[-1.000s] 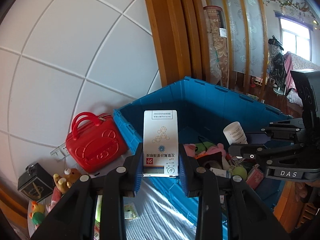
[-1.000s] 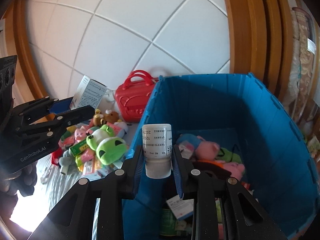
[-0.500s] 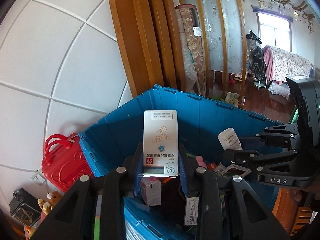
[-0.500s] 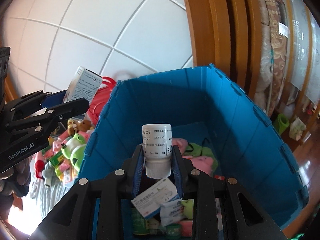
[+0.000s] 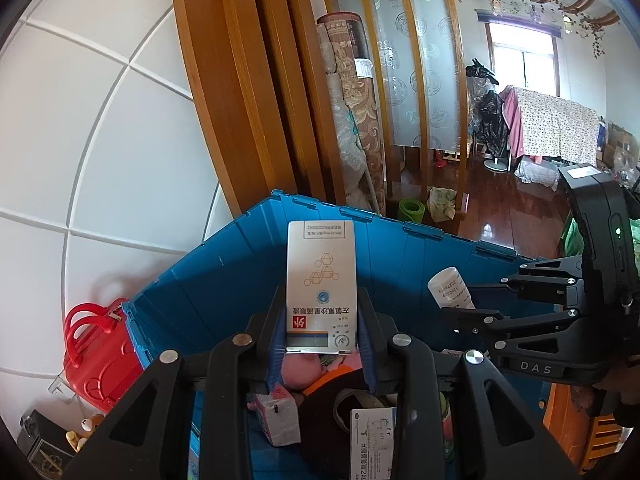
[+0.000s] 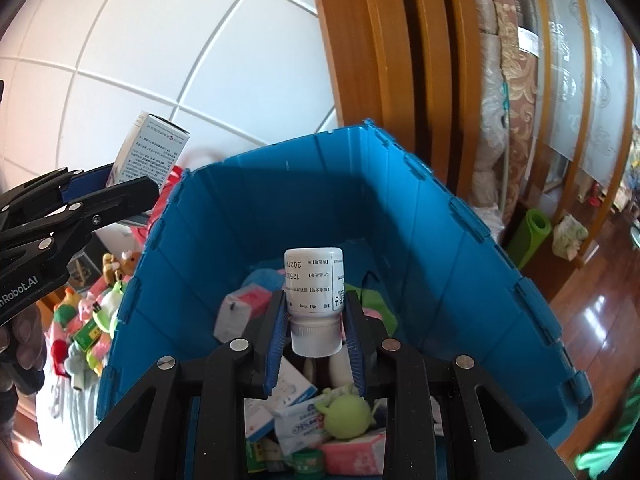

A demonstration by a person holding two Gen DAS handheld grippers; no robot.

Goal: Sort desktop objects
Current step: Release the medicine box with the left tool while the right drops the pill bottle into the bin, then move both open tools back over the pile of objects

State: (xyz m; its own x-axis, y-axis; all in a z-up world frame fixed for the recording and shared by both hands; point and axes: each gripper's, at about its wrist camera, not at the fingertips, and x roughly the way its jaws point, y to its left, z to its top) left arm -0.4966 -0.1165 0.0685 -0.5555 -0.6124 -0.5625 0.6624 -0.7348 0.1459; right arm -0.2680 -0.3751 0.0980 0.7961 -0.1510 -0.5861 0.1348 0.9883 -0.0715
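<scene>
My left gripper [image 5: 322, 330] clamped on white medicine box [image 5: 321, 280]; right gripper [image 6: 316, 334] clamped on white pill bottle [image 6: 314, 292], cap down; both carried from toy-strewn table to over blue crate [image 6: 460, 248]; release next, I judge

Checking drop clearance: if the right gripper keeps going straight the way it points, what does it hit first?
Probably the pile inside the blue bin, near the white carton; depth is unclear. The right gripper holds the white bottle.
</scene>
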